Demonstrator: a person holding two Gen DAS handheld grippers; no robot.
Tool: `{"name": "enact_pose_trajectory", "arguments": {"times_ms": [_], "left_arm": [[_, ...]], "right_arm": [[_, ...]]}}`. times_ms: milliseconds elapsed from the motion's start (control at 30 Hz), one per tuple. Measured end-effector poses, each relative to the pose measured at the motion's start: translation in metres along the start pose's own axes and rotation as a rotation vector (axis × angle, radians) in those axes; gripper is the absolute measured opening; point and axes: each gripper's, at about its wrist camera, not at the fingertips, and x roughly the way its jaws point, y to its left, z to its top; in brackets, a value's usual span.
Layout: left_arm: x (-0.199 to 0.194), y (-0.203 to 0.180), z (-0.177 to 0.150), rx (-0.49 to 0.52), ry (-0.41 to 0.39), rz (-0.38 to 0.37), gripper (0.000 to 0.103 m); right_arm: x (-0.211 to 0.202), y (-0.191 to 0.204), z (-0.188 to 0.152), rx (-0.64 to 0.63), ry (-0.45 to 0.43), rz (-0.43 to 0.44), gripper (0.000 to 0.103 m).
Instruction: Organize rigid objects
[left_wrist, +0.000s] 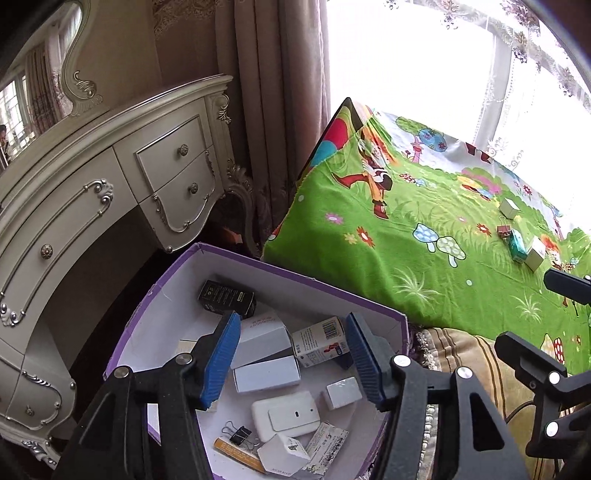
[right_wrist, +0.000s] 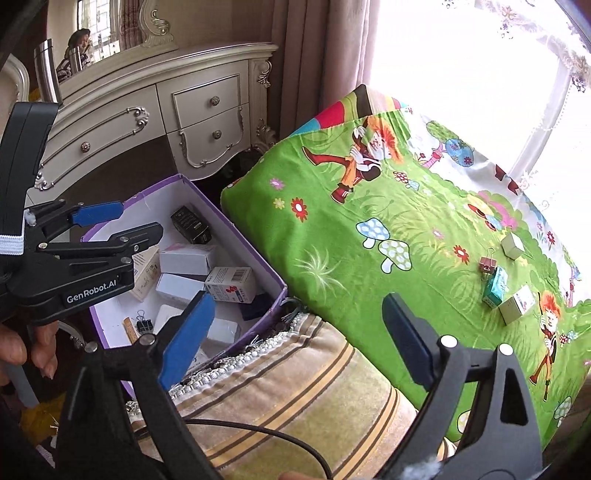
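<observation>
A purple box (left_wrist: 258, 266) with a white inside holds several small cartons: a black one (left_wrist: 226, 298), white ones (left_wrist: 266, 373), a barcoded one (left_wrist: 319, 341), plus a white adapter (left_wrist: 286, 413) and a black binder clip (left_wrist: 240, 435). My left gripper (left_wrist: 291, 362) hangs open just above them, with nothing between its blue pads. On the green bedspread (right_wrist: 332, 229) lie a white carton (right_wrist: 512, 245), a brown binder clip (right_wrist: 487, 264), a teal carton (right_wrist: 496, 286) and another white carton (right_wrist: 517, 304). My right gripper (right_wrist: 297, 301) is wide open over the bed's near edge, empty.
An ornate cream dressing table (left_wrist: 110, 192) with a mirror stands behind the box. A striped cushion (right_wrist: 295, 398) lies between box and bed, with a black cable (right_wrist: 258, 430) across it. Curtains (left_wrist: 266, 110) and a bright window are behind the bed.
</observation>
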Motion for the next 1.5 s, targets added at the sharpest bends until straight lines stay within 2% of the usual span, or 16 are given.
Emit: {"name": "enact_pose_trajectory", "arguments": {"times_ms": [100,200,367,467,567,733,900,1033,1500], "left_arm": [[0.003,-0.018,0.006,0.012,0.021,-0.082,0.06],[0.001,-0.037,0.012,0.016,0.005,-0.17,0.06],[-0.003,-0.079,0.024,0.081,-0.025,-0.253,0.06],[-0.006,-0.101,0.032,0.122,-0.047,-0.287,0.06],[-0.003,-0.122,0.04,0.148,-0.028,-0.32,0.06],[0.007,-0.162,0.046,0.225,-0.014,-0.299,0.06],[0.016,-0.198,0.052,0.278,0.006,-0.363,0.06],[0.026,-0.226,0.06,0.3,0.019,-0.414,0.06],[0.092,-0.291,0.1,0.259,0.11,-0.578,0.06]], "right_arm": [[-0.007,-0.02,-0.003,0.043,-0.012,-0.053,0.094],[-0.014,-0.042,-0.008,0.089,-0.028,-0.082,0.094],[-0.024,-0.082,-0.021,0.173,-0.049,-0.143,0.094],[-0.03,-0.109,-0.029,0.22,-0.058,-0.155,0.094],[-0.035,-0.137,-0.039,0.273,-0.057,-0.181,0.094],[-0.042,-0.189,-0.059,0.396,-0.049,-0.185,0.094],[-0.041,-0.231,-0.073,0.469,-0.037,-0.233,0.094],[-0.032,-0.262,-0.082,0.545,-0.013,-0.236,0.094],[0.016,-0.324,-0.088,0.755,0.033,-0.235,0.094]]}}
